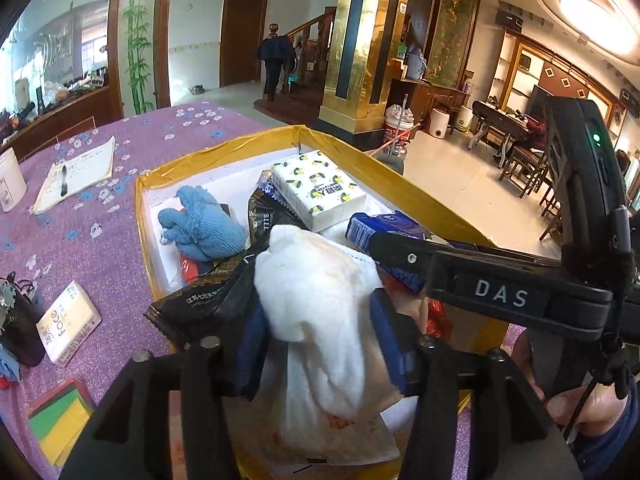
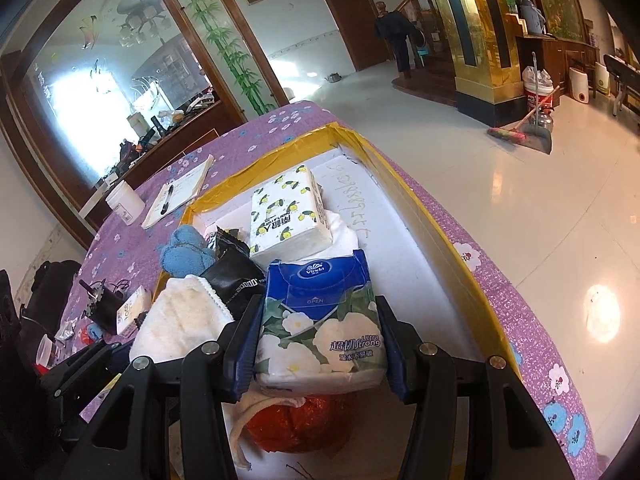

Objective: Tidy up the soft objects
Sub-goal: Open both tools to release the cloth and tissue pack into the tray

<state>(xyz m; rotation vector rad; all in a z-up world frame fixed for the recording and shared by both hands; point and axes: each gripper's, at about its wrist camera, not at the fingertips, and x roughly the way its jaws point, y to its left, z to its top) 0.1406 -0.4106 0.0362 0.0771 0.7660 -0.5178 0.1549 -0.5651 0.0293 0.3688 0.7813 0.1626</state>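
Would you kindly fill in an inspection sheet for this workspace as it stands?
Surface: purple flowered tablecloth, gold-rimmed box on it.
Job's things: in the box, blue knit, lemon-print tissue pack, black packets, red bag.
Clutter: notebook with pen, white jar, small tissue box.
Grippers: left gripper open around white cloth; right gripper shut on blue tissue pack.
Cables: thin wires beside a dark device on the table.
Surroundings: person by stairs, broom on floor.
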